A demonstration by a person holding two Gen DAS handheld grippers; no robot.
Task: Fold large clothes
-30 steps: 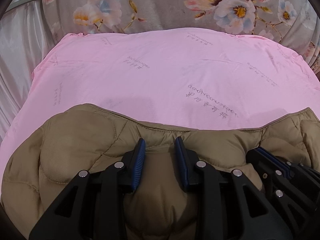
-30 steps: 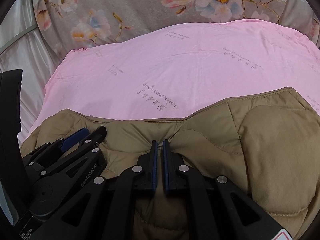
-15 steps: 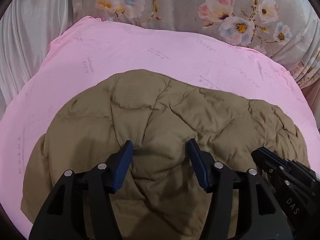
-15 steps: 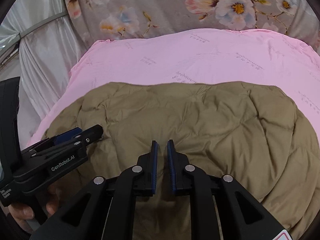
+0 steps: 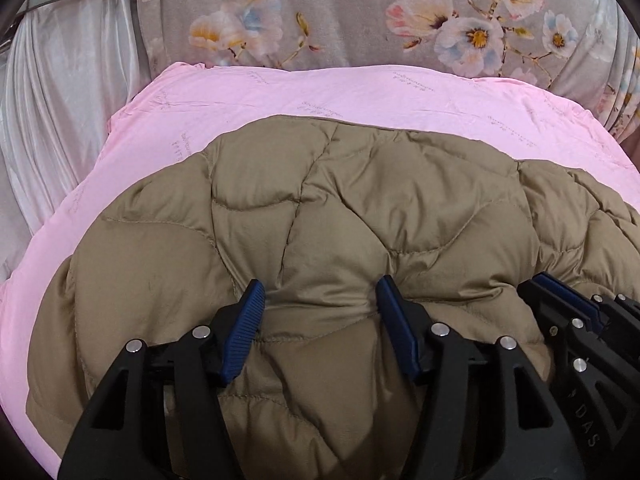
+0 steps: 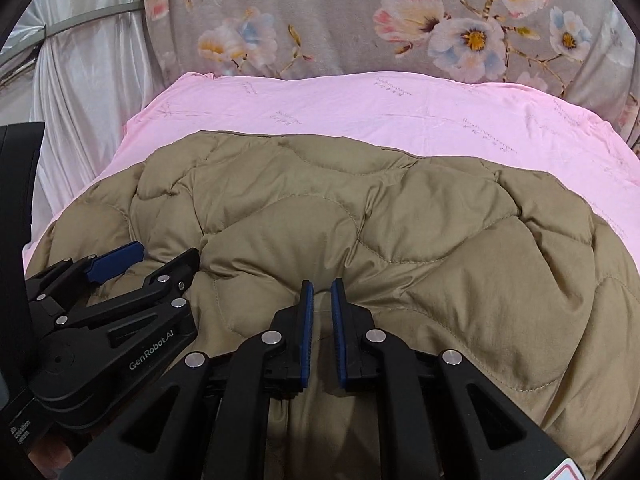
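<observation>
An olive-brown quilted puffer jacket [image 5: 360, 208] lies in a rounded folded heap on a pink sheet [image 5: 360, 96]; it also fills the right wrist view [image 6: 400, 232]. My left gripper [image 5: 320, 300] is open, its blue pads wide apart over the jacket's near edge with puffy fabric bulging between them. My right gripper [image 6: 321, 292] has its pads nearly together with a narrow gap and a pinch of jacket fabric between them. The right gripper shows at the right of the left view [image 5: 568, 304], and the left gripper at the left of the right view [image 6: 120, 264].
The pink sheet [image 6: 360, 104] covers the work surface beyond the jacket. Behind it hangs a grey floral fabric [image 5: 360, 12]. Shiny silver cloth [image 5: 60, 120] drapes at the left. The sheet's left edge drops off near the silver cloth.
The jacket's near part has been carried forward over itself, so the jacket now covers much more of the pink sheet. My left gripper has opened wider. My right gripper's gap has widened slightly.
</observation>
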